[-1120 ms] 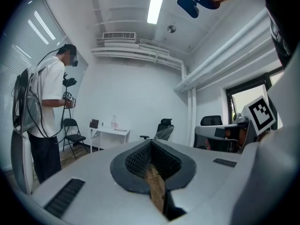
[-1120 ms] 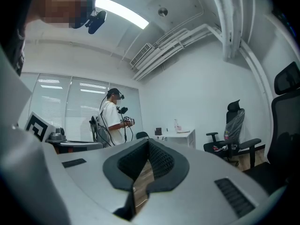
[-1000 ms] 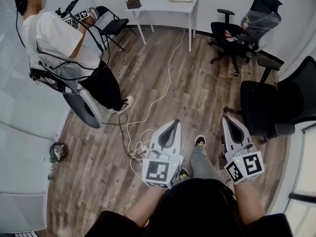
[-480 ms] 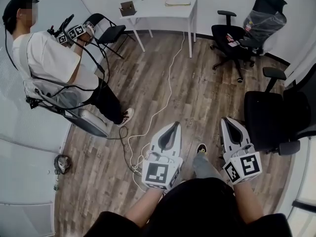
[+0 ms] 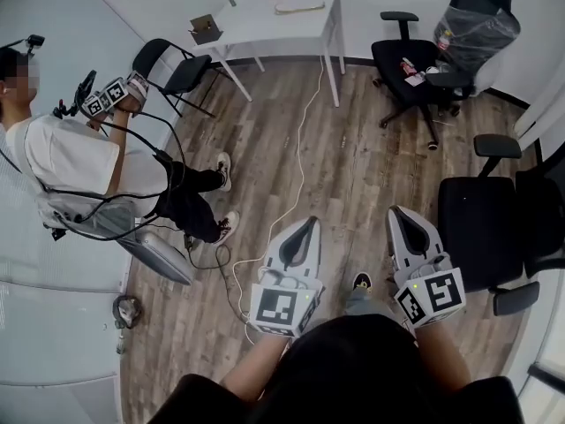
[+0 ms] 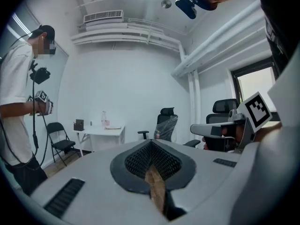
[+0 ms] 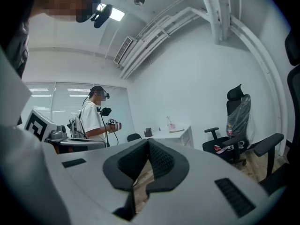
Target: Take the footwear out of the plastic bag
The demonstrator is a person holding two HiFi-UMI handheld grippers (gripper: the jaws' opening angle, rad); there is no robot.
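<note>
Head view looks down on the left gripper (image 5: pixel 309 224) and the right gripper (image 5: pixel 401 215), held side by side close to the body. Both point out over the wooden floor (image 5: pixel 353 148). The left gripper view shows its jaws pressed together with nothing between them, and the right gripper view shows the same. One worn shoe (image 5: pixel 360 281) of the person peeks out between the grippers. Just ahead, a white cable (image 5: pixel 298 144) snakes across the floor and ends in a messy pile near the left gripper. Off to the left stands another person (image 5: pixel 71 162) with their own grippers. A big black chair (image 5: pixel 481 228) sits close on the right. Far away is a white tabletop (image 5: pixel 256 26) with a few small things on it, and a chair wrapped in plastic (image 5: pixel 472 25). The plastic bag with the footwear shows in no view, and the things on the tabletop are too small to tell. What could go wrong, I think: a foot could catch on the cable and cause a trip, the right gripper could bump the black chair, or the two people could knock into each other. The jaws are also shut, so they must open before they can grab any bag
</note>
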